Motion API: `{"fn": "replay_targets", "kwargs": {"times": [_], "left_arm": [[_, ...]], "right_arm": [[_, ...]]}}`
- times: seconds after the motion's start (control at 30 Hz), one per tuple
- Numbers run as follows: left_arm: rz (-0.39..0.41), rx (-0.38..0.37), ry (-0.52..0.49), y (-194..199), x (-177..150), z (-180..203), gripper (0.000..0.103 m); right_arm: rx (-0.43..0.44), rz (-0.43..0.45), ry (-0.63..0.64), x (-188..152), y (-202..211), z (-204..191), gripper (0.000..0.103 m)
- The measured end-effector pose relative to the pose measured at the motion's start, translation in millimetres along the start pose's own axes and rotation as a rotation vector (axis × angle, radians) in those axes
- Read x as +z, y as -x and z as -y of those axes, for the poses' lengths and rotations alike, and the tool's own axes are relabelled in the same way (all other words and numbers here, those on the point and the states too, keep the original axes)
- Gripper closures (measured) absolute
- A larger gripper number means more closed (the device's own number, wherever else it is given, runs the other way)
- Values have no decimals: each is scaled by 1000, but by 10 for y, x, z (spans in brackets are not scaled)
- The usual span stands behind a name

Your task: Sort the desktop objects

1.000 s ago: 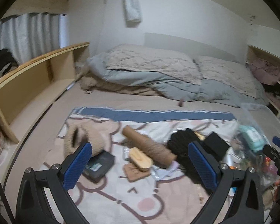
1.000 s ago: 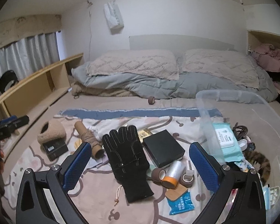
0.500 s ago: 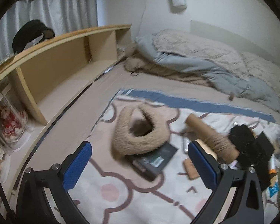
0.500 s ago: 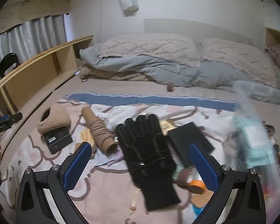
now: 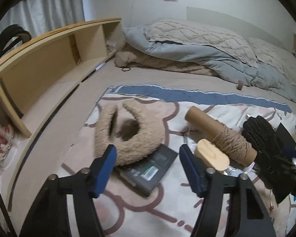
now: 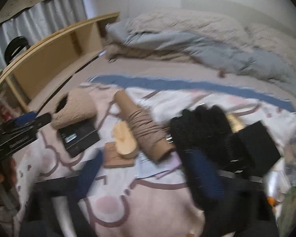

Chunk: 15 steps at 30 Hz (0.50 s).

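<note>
Left gripper (image 5: 148,158) hung over the blanket (image 5: 140,213), jaws closing, nothing pinched; only the dark box (image 5: 148,169) lay in the gap below them. Left pad (image 5: 105,169) sat in front of the fuzzy slipper's (image 5: 128,136) near edge; contact could not be told. Slipper rested partly on the box, at 11 o'clock from the gripper. Wood block (image 5: 212,157) lay just beyond the right pad (image 5: 189,169), at 2 o'clock, touching the twine spool (image 5: 221,136). Black glove (image 5: 264,138) lay at 3 o'clock, past the spool.

Right-wrist view was motion-blurred. Right gripper (image 6: 146,167) jaws were closing, with nothing between the pads but blanket and paper (image 6: 148,165). At 12 o'clock: wood block (image 6: 124,140) on a brown coaster (image 6: 116,158), spool (image 6: 142,126) beside it. Glove (image 6: 201,126) at 1 o'clock, black box (image 6: 258,146) at 3 o'clock, slipper (image 6: 75,110) and dark box (image 6: 79,136) at 10 o'clock. Left gripper (image 6: 29,118) showed at 9 o'clock, near the slipper.

Shelf (image 5: 49,59) ran along 10 o'clock; duvet (image 5: 207,55) at 12 o'clock.
</note>
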<state>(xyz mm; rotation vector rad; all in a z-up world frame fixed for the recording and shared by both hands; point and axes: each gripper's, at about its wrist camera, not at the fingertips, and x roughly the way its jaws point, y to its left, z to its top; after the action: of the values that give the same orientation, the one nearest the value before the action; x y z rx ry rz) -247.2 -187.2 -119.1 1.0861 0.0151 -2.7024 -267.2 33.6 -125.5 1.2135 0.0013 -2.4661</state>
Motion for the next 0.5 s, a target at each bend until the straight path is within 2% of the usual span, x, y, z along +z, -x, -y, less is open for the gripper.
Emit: {"fn": "replay_targets", "kwargs": {"times": [0.03, 0.1, 0.17, 0.2, 0.27, 0.4, 0.5], "left_arm": [[-2, -12, 0, -34, 10, 38, 43], [-16, -47, -9, -122, 21, 134, 52], [-36, -62, -27, -222, 8, 237, 63], [-48, -66, -35, -277, -2, 281, 66], [-66, -72, -28, -375, -21, 349, 77], [-89, -102, -15, -524, -21, 464, 85], [-95, -106, -49, -644, -1, 588, 87]], "right_arm": [[-1, -18, 6, -16, -71, -13, 70], [-3, -60, 27, -64, -232, -25, 72], [19, -90, 26, -92, -339, -3, 86], [36, -110, 14, -99, -411, 25, 88], [59, -132, 11, -96, -500, 51, 100], [37, -155, 43, -57, -710, 66, 100], [67, -143, -17, 28, -811, 184, 100]]}}
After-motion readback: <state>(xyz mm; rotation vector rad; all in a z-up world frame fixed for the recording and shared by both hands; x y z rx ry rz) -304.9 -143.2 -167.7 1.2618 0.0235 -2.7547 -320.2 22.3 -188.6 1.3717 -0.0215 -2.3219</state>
